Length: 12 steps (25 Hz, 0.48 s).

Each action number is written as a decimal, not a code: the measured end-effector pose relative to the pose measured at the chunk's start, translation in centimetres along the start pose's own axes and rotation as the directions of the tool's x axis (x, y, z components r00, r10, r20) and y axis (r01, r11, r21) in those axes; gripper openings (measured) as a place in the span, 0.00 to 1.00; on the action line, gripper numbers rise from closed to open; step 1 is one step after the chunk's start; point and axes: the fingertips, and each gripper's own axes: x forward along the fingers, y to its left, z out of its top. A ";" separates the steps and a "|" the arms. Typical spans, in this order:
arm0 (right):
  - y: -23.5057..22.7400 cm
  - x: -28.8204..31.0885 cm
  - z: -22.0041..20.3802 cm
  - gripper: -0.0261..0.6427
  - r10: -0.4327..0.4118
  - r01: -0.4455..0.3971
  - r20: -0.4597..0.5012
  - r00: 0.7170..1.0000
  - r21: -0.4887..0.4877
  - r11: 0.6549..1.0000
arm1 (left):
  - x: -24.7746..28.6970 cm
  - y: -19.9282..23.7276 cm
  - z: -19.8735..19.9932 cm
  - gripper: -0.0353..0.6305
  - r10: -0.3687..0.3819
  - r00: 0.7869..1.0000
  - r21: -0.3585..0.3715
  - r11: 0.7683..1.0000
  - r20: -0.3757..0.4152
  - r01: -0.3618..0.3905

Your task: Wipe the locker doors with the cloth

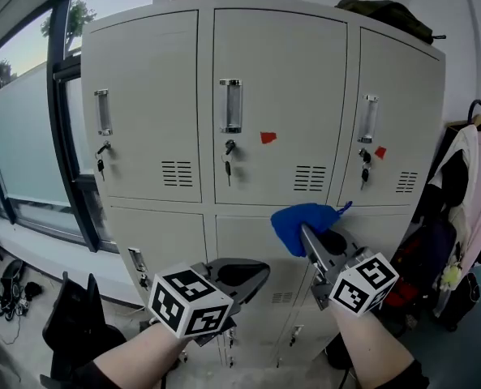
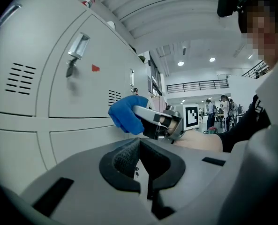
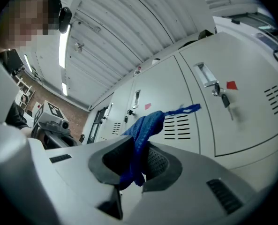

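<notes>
Right fingers: your right gripper (image 3: 134, 154) has its jaws clenched on the blue cloth (image 3: 146, 124), which bunches up between the pads and hangs a little below them.
Left fingers: your left gripper (image 2: 141, 159) has its jaws pressed together with nothing between them.
Cloth: you hold it up at the lockers (image 1: 281, 71), in front of the middle column where the upper door meets the lower one. A thin strand sticks out toward the right-hand column. Whether it touches the metal cannot be told.
Right gripper: you point it up at the lockers' middle column, with its marker cube toward you.
Left gripper: you hold it lower than the right one, before the lower doors of the lockers and toward the left column, apart from the cloth.
Middle upper door: it carries a metal handle (image 1: 230, 105), a key (image 1: 228, 157) hanging below it, a red sticker (image 1: 268, 137) and a vent grille; the cloth sits below all of these.
Top of the lockers: a dark bag (image 1: 386, 11) lies at the right end.
Left of the lockers: a window (image 1: 29, 128).
Right of the lockers: hanging clothes (image 1: 467, 185).
</notes>
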 end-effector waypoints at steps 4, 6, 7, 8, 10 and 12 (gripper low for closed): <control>7.2 -1.1 -1.7 0.11 0.003 -0.003 -0.011 1.000 0.059 0.998 | -6.6 -0.5 -2.1 0.06 0.059 0.998 0.010 0.998 0.006 -0.059; 11.0 -1.8 -3.0 0.11 -0.009 0.010 -0.014 1.000 0.115 0.993 | -9.8 -1.1 -3.6 0.06 0.082 0.997 0.030 0.996 -0.008 -0.082; 13.0 -2.1 -3.8 0.11 -0.011 0.014 -0.020 1.000 0.139 0.990 | -11.4 -1.5 -4.4 0.06 0.088 0.996 0.037 0.995 -0.014 -0.088; 15.2 -2.4 -4.5 0.11 -0.011 0.015 -0.030 0.999 0.153 0.988 | -12.9 -2.1 -5.2 0.06 0.092 0.996 0.041 0.995 -0.016 -0.091; 19.4 -2.9 -5.8 0.11 -0.008 0.017 -0.056 0.998 0.156 0.988 | -15.8 -3.2 -6.8 0.06 0.093 0.996 0.040 0.995 -0.015 -0.092; 23.1 -3.4 -6.8 0.11 -0.010 0.021 -0.085 0.996 0.140 0.990 | -18.3 -4.3 -8.6 0.06 0.089 0.996 0.026 0.996 -0.017 -0.089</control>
